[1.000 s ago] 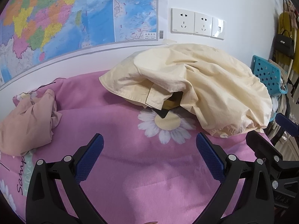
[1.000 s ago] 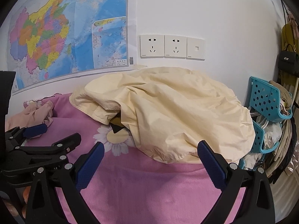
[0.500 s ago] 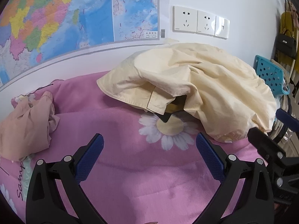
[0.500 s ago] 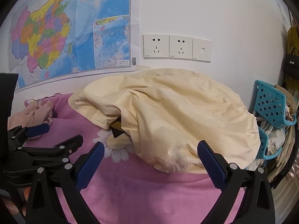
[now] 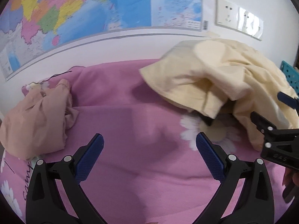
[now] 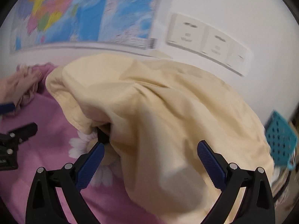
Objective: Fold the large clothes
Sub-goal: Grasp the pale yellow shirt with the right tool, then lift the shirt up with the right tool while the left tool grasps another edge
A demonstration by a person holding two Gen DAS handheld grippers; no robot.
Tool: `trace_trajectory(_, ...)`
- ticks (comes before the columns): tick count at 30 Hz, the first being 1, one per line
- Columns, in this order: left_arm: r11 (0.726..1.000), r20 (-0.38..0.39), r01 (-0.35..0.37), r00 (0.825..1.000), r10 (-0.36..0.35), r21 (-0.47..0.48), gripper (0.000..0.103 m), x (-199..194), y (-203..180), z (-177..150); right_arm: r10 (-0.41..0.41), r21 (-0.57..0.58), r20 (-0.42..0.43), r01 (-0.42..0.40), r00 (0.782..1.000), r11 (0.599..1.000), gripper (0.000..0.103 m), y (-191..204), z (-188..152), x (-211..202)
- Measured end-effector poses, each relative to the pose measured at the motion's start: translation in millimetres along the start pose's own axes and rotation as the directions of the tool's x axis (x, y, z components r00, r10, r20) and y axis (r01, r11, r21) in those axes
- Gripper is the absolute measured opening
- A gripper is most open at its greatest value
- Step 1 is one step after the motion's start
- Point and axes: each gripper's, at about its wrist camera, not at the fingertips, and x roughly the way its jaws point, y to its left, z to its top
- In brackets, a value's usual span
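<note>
With both the left tongs (image 5: 149,149) and right tongs (image 6: 149,157) wide open and empty, the right pair risks pinching several layers of the crumpled cream garment (image 6: 168,108) at once.

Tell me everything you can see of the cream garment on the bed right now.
The cream garment is a large pale yellow piece of thin, woven-looking cloth, crumpled in a loose heap, not spread or folded. It lies on the pink bedspread, at the back against the wall, covering part of a daisy print. A hemmed flap sticks out toward the left. Something dark shows beneath its front edge. The right gripper is open, its fingers either side of the near folds; actual contact cannot be told.
</note>
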Motion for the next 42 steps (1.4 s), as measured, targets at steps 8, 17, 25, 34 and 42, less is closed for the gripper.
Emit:
trace_trajectory(8, 0.999, -0.028, -0.036, 0.999, 0.036, 0.007, 0.097, 17.3, 17.9, 5.1, 0.028, -0.123, 0.021, -0.025, 0.999, 0.992, 0.042, 27.3, 39.8, 39.6)
trace_trajectory(17, 0.998, 0.064, 0.035, 0.997, -0.038, 0.047, 0.098, 25.3, 37.0, 25.2, 0.152, 0.113, 0.243, -0.184, 0.958, 0.976, 0.005, -71.6, 90.1, -65.0)
trace_trajectory(25, 0.893, 0.175, 0.361, 0.893, -0.414, 0.269, 0.098, 15.8, -18.3, 55.2, 0.081, 0.235, 0.400, -0.187, 0.913, 0.954, 0.005, -171.6, 139.7, -165.0)
trace_trajectory(34, 0.717, 0.208, 0.622, 0.692, -0.691, 0.314, 0.097, 14.2, -89.5, 101.5, 0.059, 0.309, 0.492, -0.237, 0.869, 0.921, 0.004, -229.0, 157.7, -209.9)
trace_trajectory(42, 0.672, 0.140, 0.677, 0.665, -0.733, 0.301, 0.029, 56.1, -151.6, 143.6, 0.031, 0.347, 0.504, -0.235, 0.863, 0.908, 0.004, -259.6, 139.5, -228.6)
